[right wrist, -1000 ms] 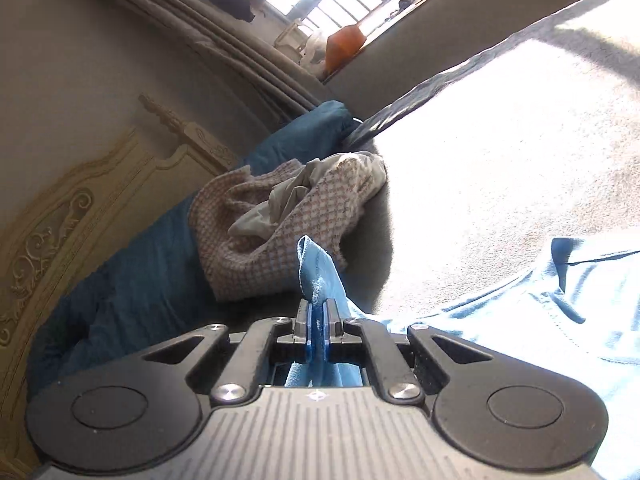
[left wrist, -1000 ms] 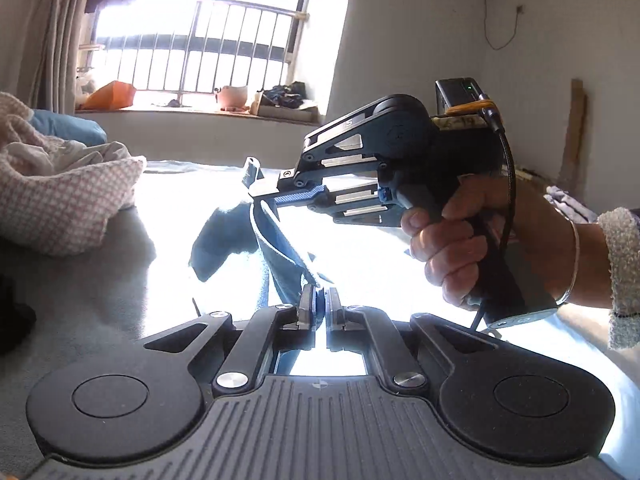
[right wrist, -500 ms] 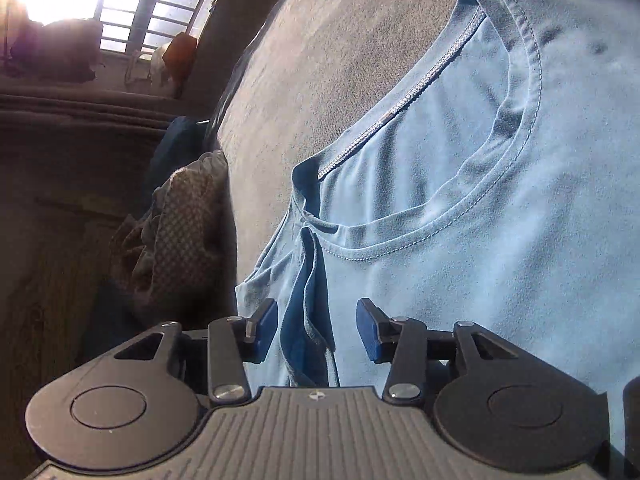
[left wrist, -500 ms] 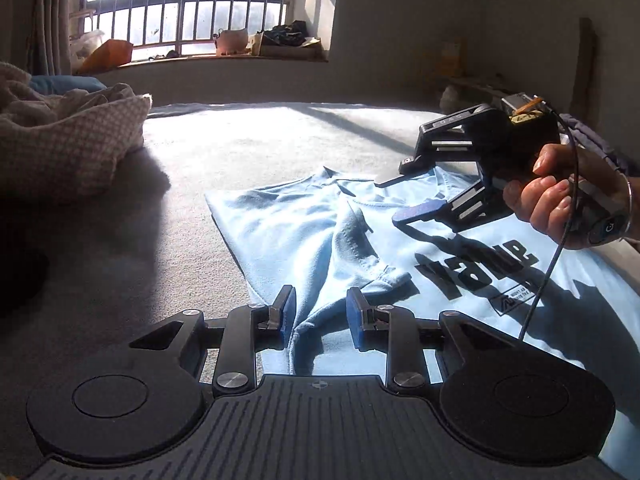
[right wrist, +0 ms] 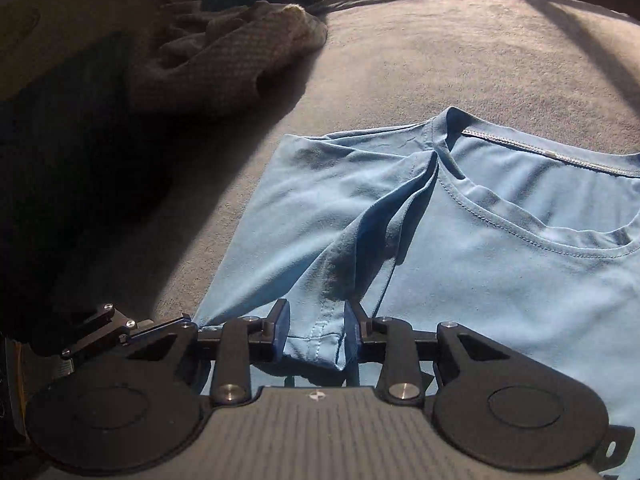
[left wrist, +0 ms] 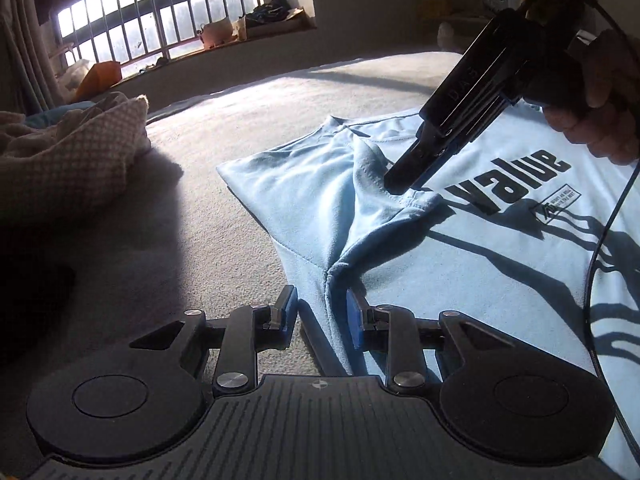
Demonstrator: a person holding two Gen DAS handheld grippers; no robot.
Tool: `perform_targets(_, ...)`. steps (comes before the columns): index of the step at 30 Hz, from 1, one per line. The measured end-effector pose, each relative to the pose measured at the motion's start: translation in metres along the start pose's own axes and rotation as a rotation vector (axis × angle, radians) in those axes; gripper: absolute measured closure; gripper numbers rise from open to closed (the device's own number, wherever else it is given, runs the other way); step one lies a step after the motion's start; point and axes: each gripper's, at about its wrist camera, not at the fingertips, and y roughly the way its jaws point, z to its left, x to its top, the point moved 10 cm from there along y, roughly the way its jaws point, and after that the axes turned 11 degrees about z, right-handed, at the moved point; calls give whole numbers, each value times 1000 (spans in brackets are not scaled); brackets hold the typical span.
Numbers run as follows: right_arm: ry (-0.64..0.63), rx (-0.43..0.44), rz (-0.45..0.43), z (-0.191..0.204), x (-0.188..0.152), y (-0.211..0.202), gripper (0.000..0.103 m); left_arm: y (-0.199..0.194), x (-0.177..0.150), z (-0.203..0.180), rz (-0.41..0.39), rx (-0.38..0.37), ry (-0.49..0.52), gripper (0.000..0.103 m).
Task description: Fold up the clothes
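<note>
Lying face-up on the grey bed surface (left wrist: 248, 184), print showing: the light-blue T-shirt (left wrist: 480, 264), its sleeve (left wrist: 360, 196) folded inward across the chest; sitting well off to the left, a checked heap of laundry (left wrist: 68, 164).

Risking, from here: the folded sleeve springing back or bunching, being only a loose ridge of soft knit; either set of tongs snagging cloth on the way out, since fabric is lying right between both; dragging the whole shirt askew, the bed surface giving little grip.

Going left to right: left gripper (left wrist: 322, 316) standing moderately wide, gripping nothing, straddling the side fold of the shirt; right gripper (right wrist: 316, 330) likewise standing apart, holding nothing, the sleeve hem (right wrist: 320, 340) sitting loose between its fingers, collar (right wrist: 520, 224) lying beyond and to the right.
</note>
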Motion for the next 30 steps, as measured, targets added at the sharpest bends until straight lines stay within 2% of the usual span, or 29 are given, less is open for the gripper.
perform_targets(2, 11, 18, 6, -2, -4, 1, 83, 1, -2, 6, 11, 0, -35, 76)
perform_targets(3, 17, 28, 8, -3, -5, 1, 92, 1, -3, 8, 15, -2, -53, 76)
perform_targets(6, 12, 44, 4, -1, -10, -5, 99, 1, -5, 14, 22, -14, -92, 76)
perform_targets(15, 90, 119, -2, -5, -21, -12, 99, -1, -9, 19, 27, -29, -143, 75)
perform_targets(18, 124, 142, -6, -9, -23, -12, 97, -1, -10, 18, 25, -25, -142, 75)
perform_targets(21, 157, 164, -9, -12, -25, -13, 87, -2, -11, 16, 22, -19, -142, 75)
perform_targets(23, 165, 170, -4, -12, -26, -8, 85, -2, -12, 16, 20, -18, -152, 75)
perform_targets(24, 161, 172, -3, -10, -28, -6, 86, -2, -12, 17, 19, -18, -160, 75)
perform_targets(26, 149, 180, 1, -5, -30, -4, 98, -3, -13, 19, 15, -17, -180, 76)
perform_targets(27, 144, 187, 5, -2, -31, -5, 101, -4, -14, 21, 14, -20, -196, 76)
perform_targets(30, 131, 204, 9, 6, -34, -9, 101, -5, -16, 29, 14, -34, -253, 76)
